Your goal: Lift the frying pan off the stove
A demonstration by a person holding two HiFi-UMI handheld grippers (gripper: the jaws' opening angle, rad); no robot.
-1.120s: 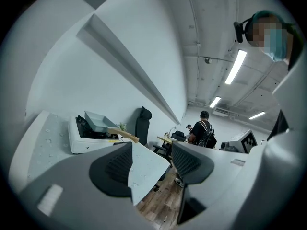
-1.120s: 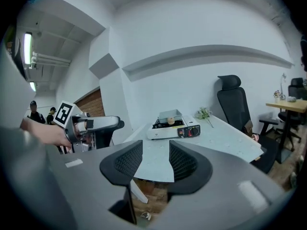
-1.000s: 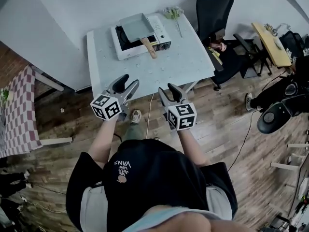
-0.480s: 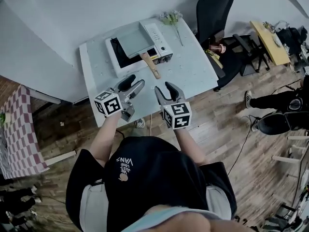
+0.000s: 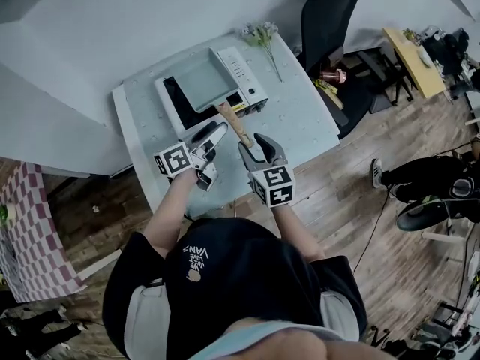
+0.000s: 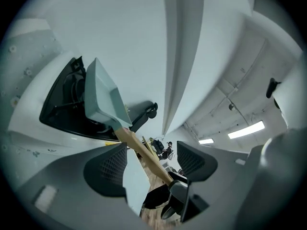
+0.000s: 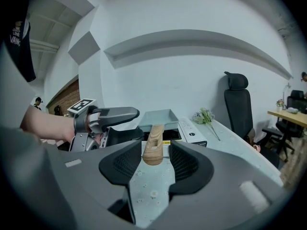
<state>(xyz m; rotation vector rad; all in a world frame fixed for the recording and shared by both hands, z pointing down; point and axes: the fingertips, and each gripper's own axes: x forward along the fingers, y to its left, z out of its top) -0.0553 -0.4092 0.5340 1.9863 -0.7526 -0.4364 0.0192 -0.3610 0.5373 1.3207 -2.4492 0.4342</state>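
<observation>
A pale green square frying pan (image 5: 196, 79) sits on the white portable stove (image 5: 241, 72), its wooden handle (image 5: 232, 121) pointing at me. My left gripper (image 5: 210, 134) hovers just left of the handle; its jaws are opening, and the handle (image 6: 144, 152) shows in the gap untouched. My right gripper (image 5: 253, 144) is near the handle's free end, jaws wide open. In the right gripper view the handle end (image 7: 153, 150) lies between the pads (image 7: 125, 163) with space on both sides. The pan (image 7: 156, 119) stands beyond it, and the left gripper (image 7: 111, 115) hangs to its left.
The stove stands at the back of a pale table (image 5: 300, 118) against the wall. A bunch of flowers (image 5: 259, 34) lies at the table's far right corner. A black office chair (image 5: 330, 13) and a wooden desk (image 5: 411, 58) stand to the right.
Both grippers have moved forward from the table's near edge to over the table, up to the pan handle. The left jaws stand wider apart.
</observation>
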